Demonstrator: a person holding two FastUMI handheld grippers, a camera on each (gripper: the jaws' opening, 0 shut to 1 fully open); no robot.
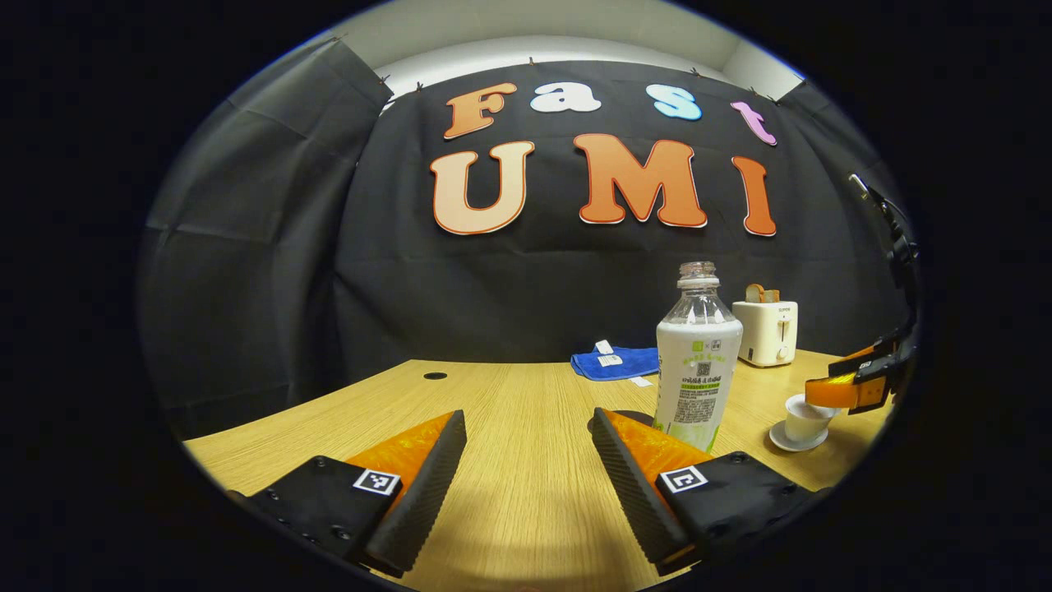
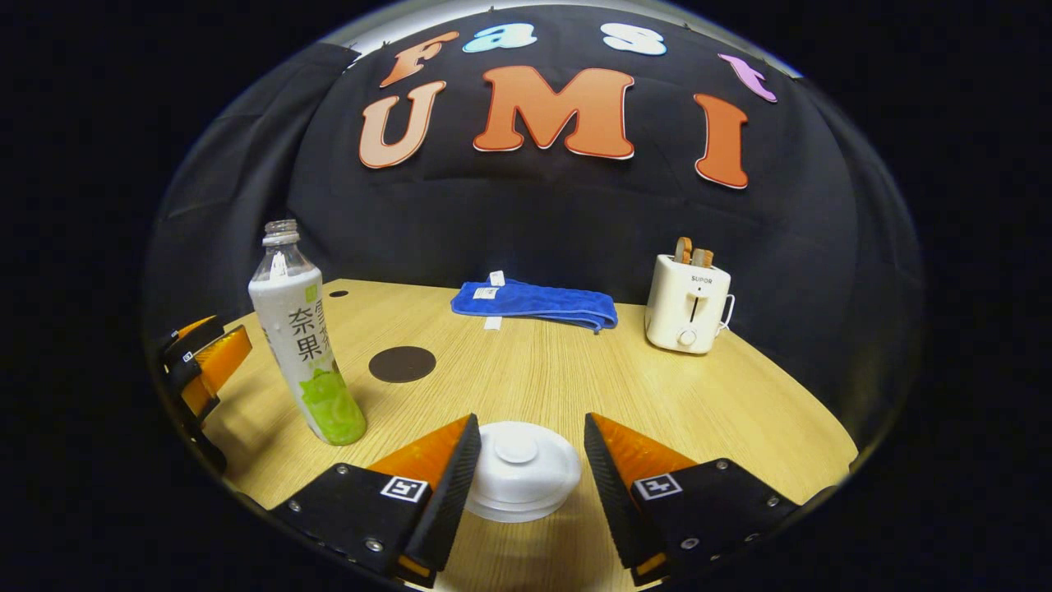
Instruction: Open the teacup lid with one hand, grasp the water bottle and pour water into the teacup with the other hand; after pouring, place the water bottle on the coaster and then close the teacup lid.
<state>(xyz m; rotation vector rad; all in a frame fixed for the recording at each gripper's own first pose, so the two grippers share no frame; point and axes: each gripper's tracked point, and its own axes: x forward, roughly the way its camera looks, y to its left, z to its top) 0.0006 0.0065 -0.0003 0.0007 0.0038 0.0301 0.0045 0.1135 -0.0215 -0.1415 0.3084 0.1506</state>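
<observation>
In the left gripper view, the left gripper [image 1: 526, 460] hovers low over the wooden table [image 1: 509, 395] with its two fingers spread wide and nothing between them. The uncapped water bottle [image 1: 697, 358] stands upright just beyond its right-hand finger, apart from it, its lower body wrapped in a white and green label. Farther to the right in that view the white teacup [image 1: 805, 418] sits on its saucer [image 1: 795, 441], and the right gripper [image 1: 855, 385] reaches in above it from the edge. In the right gripper view, the right gripper's fingers stand wide on either side of the teacup's white lid [image 2: 520, 470], which carries a small round knob at its centre; each finger is just beside the lid's rim, and no clear press on it can be made out (the lid sits on the cup, covering it). To the left in this view the bottle stands upright on the table, and the left gripper shows at the far left edge beside it, its opening hard to judge from this angle. The dark round coaster [image 2: 402, 363] lies flat on the table between the bottle and the far edge, bare on top. Along the back, a folded blue cloth [image 2: 538, 302] lies flat, and a white toaster [image 2: 686, 306] with two slices of bread in its slots stands to its right.
</observation>
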